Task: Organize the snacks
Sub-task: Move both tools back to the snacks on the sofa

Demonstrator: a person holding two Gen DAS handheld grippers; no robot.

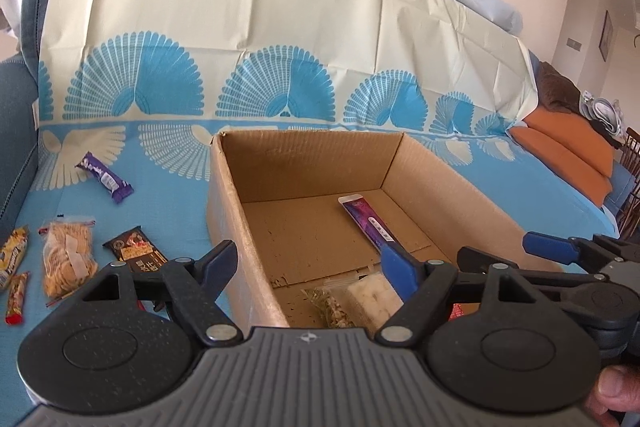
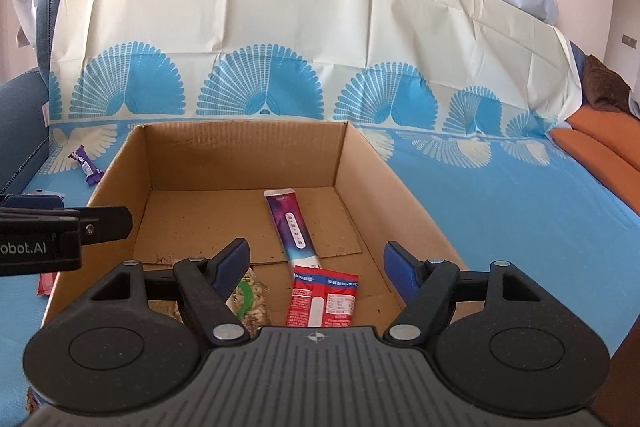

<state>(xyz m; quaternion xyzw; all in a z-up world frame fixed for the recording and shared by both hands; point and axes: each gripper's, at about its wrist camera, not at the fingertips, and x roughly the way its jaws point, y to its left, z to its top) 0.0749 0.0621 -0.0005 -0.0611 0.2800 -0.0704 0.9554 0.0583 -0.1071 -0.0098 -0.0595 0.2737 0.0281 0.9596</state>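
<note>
Both of my grippers are wide open and hold nothing: my left gripper (image 1: 310, 265) hangs over the near left wall of the box, my right gripper (image 2: 316, 263) over its near edge. Rough brown cardboard box (image 2: 368, 163) sits on a smooth blue cloth (image 2: 500, 211). Inside lie a long shiny purple packet (image 2: 290, 227), a flat red packet (image 2: 322, 301) and a clear bag of nuts (image 2: 250, 301). Left of the box, on the cloth, lie a purple bar (image 1: 105, 178), a crinkly cracker bag (image 1: 68, 259) and a dark packet (image 1: 136, 254).
</note>
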